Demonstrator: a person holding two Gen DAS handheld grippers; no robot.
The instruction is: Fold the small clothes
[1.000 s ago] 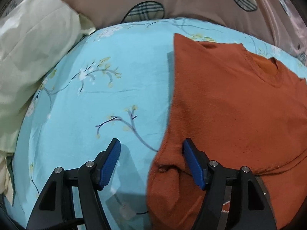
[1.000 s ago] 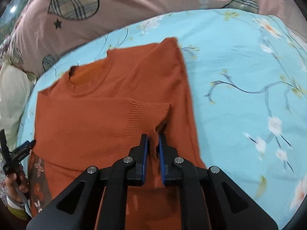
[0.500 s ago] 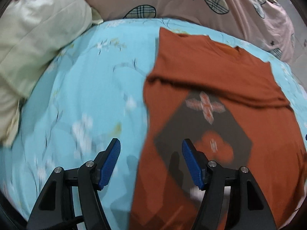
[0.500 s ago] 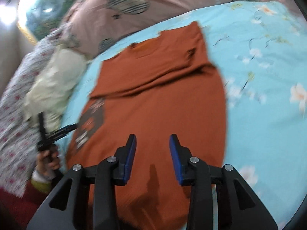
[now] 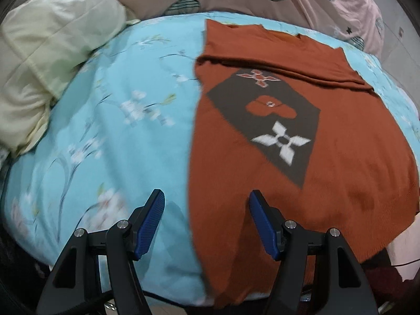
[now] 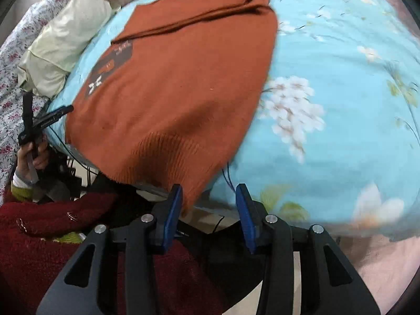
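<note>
A home bedroom: a bed with a floral blue sheet (image 5: 110, 136), pillow (image 5: 52, 52) and pink quilt (image 5: 302, 2).

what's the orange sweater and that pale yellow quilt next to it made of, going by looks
Orange sweater: looks like a matte knit, wool or acrylic. The hem shows ribbed rows, and the dark patch with flower shapes looks knitted in.

Pale yellow quilt: looks like smooth woven fabric, perhaps cotton, padded. Stitched lines divide it into puffy panels and it carries a slight sheen.
</note>
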